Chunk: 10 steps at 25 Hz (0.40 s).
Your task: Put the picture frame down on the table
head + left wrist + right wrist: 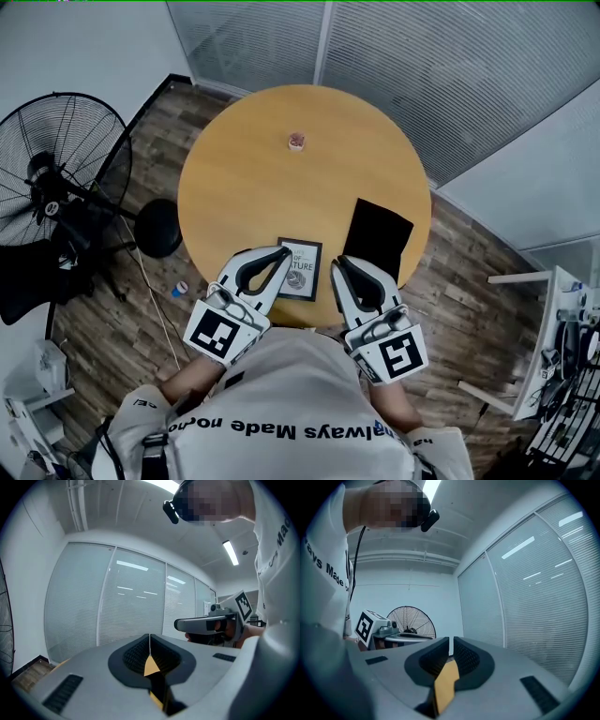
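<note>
Black-rimmed rectangular picture frame (302, 267), pale printed sheet inside, lies flat on the round yellow wooden table (253, 169) at its near edge, beside a flat black panel (378, 239). Left gripper (284, 251), right gripper (339, 265): jaws together, nothing between them.

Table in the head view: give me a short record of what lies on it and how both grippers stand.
table: round, wooden
picture frame: flat at the near edge, partly covered in view by the left gripper
black board: flat, right of the frame, apart from it
small object: alone near the far side, too small to name
left gripper: jaws together, empty
right gripper: jaws together, empty
task: frame already down
</note>
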Tool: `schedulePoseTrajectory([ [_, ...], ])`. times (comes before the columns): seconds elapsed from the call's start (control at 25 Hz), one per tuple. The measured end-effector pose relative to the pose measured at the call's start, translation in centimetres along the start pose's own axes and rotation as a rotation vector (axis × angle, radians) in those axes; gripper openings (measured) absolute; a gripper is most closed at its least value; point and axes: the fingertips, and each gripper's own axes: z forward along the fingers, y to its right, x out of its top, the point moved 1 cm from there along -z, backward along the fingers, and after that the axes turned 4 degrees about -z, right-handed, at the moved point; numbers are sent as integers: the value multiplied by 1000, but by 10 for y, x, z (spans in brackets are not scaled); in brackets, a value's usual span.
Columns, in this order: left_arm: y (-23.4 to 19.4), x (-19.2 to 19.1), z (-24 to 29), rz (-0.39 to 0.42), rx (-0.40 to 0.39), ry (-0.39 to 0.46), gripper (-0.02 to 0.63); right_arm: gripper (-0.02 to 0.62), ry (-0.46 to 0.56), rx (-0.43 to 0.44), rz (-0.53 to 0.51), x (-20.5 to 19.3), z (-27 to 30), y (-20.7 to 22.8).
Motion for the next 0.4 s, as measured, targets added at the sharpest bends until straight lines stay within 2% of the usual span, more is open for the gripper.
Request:
schedulePoseTrajectory([
  [0.4,-1,2,3,-11,0,6,31,51,7,4,-5,4,2,2],
])
